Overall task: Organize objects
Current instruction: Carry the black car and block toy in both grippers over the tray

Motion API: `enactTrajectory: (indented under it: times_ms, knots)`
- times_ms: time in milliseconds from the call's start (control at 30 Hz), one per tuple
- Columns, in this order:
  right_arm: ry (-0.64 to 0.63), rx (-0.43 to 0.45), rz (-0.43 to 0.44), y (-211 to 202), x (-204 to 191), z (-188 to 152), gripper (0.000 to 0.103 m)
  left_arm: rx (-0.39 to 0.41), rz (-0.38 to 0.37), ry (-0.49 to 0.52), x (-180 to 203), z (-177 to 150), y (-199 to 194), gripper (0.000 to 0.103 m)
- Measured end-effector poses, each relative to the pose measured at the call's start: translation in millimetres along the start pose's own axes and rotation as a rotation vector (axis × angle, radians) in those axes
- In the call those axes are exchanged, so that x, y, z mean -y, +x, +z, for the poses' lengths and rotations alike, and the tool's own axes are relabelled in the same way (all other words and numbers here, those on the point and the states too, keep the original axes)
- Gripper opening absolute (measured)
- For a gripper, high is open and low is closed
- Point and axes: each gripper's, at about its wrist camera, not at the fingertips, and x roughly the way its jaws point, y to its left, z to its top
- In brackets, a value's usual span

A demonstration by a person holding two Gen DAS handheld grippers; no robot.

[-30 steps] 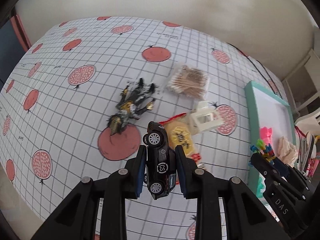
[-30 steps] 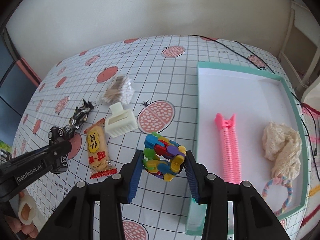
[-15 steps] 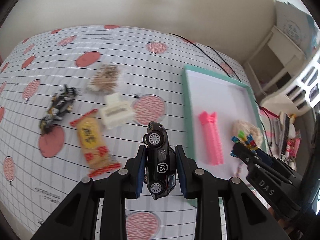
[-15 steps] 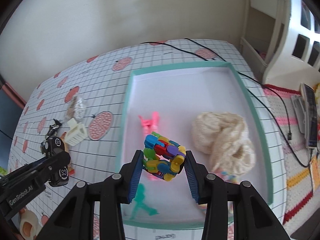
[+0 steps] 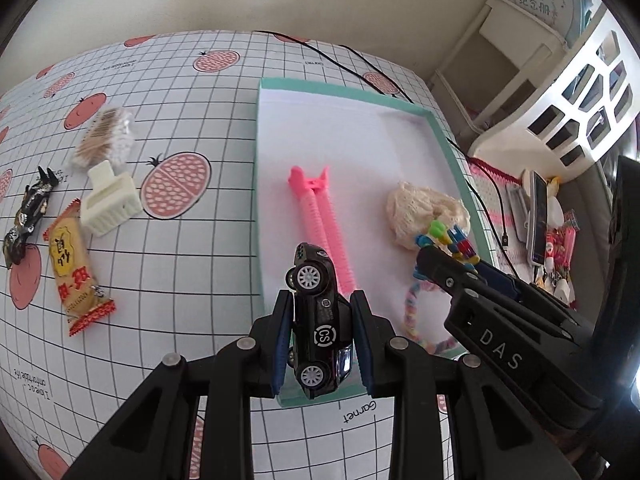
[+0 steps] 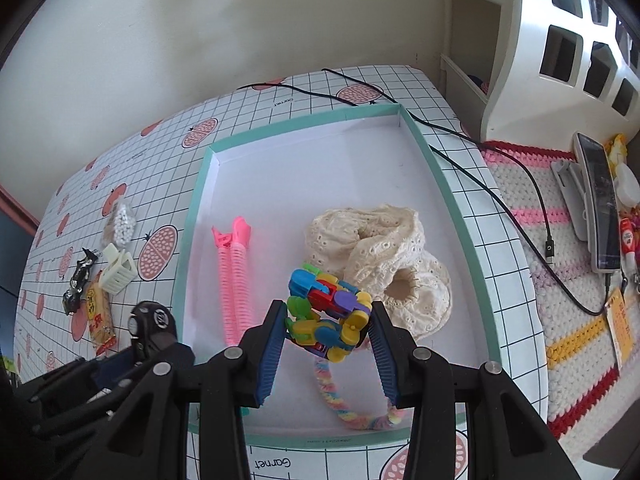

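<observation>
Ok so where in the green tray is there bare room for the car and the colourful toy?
Bare: the tray's far half, beyond the pink clip and lace cloth. Crowded: the near right, around the pastel ring.

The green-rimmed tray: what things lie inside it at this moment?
Inside the tray lie a pink ribbed clip, a cream lace cloth and a pastel braided loop. The colourful block toy held above hides part of the loop and the cloth.

Soft daylight, sharp focus, fisheye-bent edges, dark vignetted corners.
</observation>
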Motion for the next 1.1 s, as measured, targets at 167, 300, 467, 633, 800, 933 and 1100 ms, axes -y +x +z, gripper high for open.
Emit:
enactTrajectory:
  times_ms: [167,300,467,633,800,933,1100]
  knots:
    - [-0.003,0.001,0.004,0.0,-0.6,-0.7,0.044,-0.021,-0.008,-0.009,-1.1,-1.9,7.3,0.030]
    - [-0.009,-0.010,0.002,3.4,-0.8,-2.7,0.044,-0.037,-0.003,-0.006,-1.7,-3.0,13.4,0.030]
    - [-0.017,-0.026,-0.003,8.8,-1.8,-3.8,0.044,-0.049,0.014,0.006,-1.0,-5.2,19.2,0.030]
    - [-0.024,-0.035,-0.012,12.0,-3.0,-5.0,0.045,-0.061,0.026,0.022,-0.1,-7.8,22.3,0.030]
    - [-0.028,-0.044,-0.017,15.7,-3.5,-5.9,0.045,-0.065,0.027,0.018,-2.6,-7.6,23.6,0.030]
    - [-0.030,-0.043,-0.015,15.2,-3.7,-6.1,0.045,-0.066,0.035,0.032,-1.7,-8.4,22.1,0.030]
    - [-0.027,-0.042,-0.010,15.1,-3.9,-7.0,0.045,-0.066,0.039,0.037,2.3,-6.4,24.7,0.030]
